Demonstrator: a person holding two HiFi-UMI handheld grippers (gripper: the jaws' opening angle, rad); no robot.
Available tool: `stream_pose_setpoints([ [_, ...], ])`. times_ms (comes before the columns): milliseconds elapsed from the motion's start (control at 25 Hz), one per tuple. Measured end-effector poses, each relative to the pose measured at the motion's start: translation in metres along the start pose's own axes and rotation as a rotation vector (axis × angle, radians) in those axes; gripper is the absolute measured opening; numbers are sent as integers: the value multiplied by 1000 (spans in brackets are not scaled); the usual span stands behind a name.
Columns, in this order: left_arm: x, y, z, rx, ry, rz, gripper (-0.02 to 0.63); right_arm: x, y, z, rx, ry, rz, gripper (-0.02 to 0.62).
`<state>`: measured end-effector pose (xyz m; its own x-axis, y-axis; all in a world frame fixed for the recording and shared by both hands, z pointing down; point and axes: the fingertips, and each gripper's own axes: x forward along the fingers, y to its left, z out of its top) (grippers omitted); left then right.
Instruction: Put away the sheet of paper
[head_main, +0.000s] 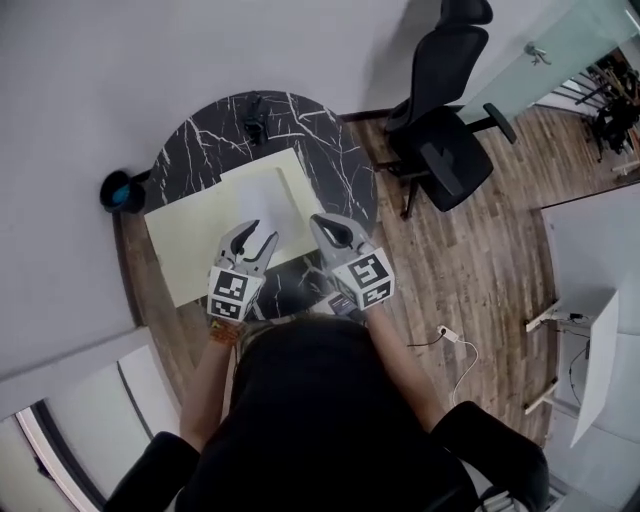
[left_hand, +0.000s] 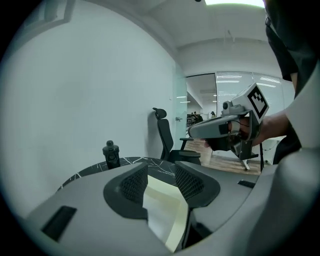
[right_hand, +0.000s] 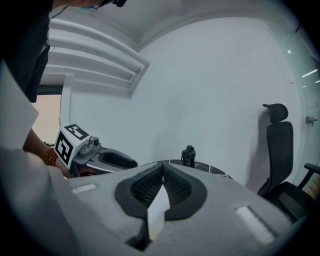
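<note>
A white sheet of paper lies on a large pale yellow folder on the round black marble table. My right gripper is at the sheet's right corner. In the right gripper view its jaws meet at the tips with a strip of the white paper pinched between them. My left gripper hovers over the sheet's near edge, open. Through its spread jaws I see the yellow folder and the white paper below, touching neither pad.
A small black bottle-like object stands at the table's far edge. A black office chair stands right of the table on the wood floor. A dark round item sits on the floor to the left. A white cable trails at the right.
</note>
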<state>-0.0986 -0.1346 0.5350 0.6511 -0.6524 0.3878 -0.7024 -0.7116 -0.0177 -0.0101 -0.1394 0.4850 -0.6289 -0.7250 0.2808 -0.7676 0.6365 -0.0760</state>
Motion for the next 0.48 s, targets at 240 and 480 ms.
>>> stream_pose_setpoints([
  [240,-19,-8,29,16,-58,20,175,-11,0,7,-19,-18,10,-2],
  [480,-22,-39,36,27,-85,-4,104,-29,4,-2,-23,-7,9,-2],
])
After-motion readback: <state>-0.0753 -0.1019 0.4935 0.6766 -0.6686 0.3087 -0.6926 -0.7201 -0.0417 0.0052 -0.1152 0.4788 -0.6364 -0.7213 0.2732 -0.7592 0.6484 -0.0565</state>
